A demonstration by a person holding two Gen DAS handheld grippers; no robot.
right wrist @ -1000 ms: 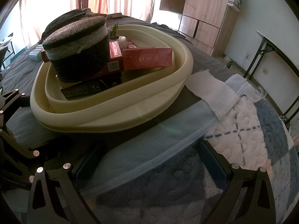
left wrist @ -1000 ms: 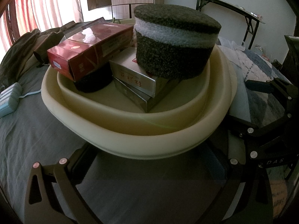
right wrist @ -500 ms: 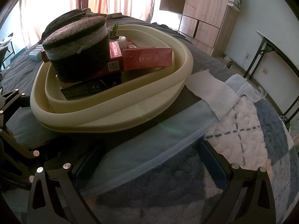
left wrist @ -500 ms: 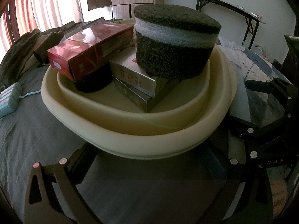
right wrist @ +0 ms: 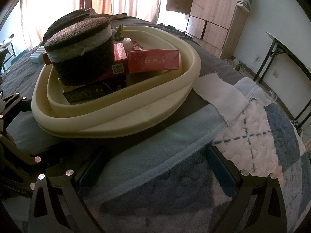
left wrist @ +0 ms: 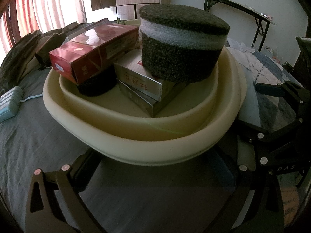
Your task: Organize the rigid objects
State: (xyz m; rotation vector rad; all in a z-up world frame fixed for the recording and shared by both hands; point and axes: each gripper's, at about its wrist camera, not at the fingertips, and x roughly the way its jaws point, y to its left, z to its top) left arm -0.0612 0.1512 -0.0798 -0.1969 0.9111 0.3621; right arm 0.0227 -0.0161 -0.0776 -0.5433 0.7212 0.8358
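Note:
A cream basin (left wrist: 147,147) (right wrist: 124,124) sits on the bed. In it lie a dark round foam block with a pale band (left wrist: 182,44) (right wrist: 81,50), red cartons (left wrist: 93,48) (right wrist: 153,61), silver boxes (left wrist: 141,81) and a dark box (right wrist: 85,95). My left gripper (left wrist: 155,167) is open and empty, its fingers just in front of the basin's near rim. My right gripper (right wrist: 155,165) is open and empty over the blue blanket, a little short of the basin. The right gripper also shows at the right edge of the left wrist view (left wrist: 281,116).
A grey sheet (left wrist: 23,139) covers the left of the bed, a blue-and-white checked blanket (right wrist: 252,139) the right. A pale blue device (left wrist: 9,103) with a cord lies left. Dark clothes (left wrist: 25,54) lie behind. A wardrobe (right wrist: 210,9) and folding table (right wrist: 287,46) stand beyond.

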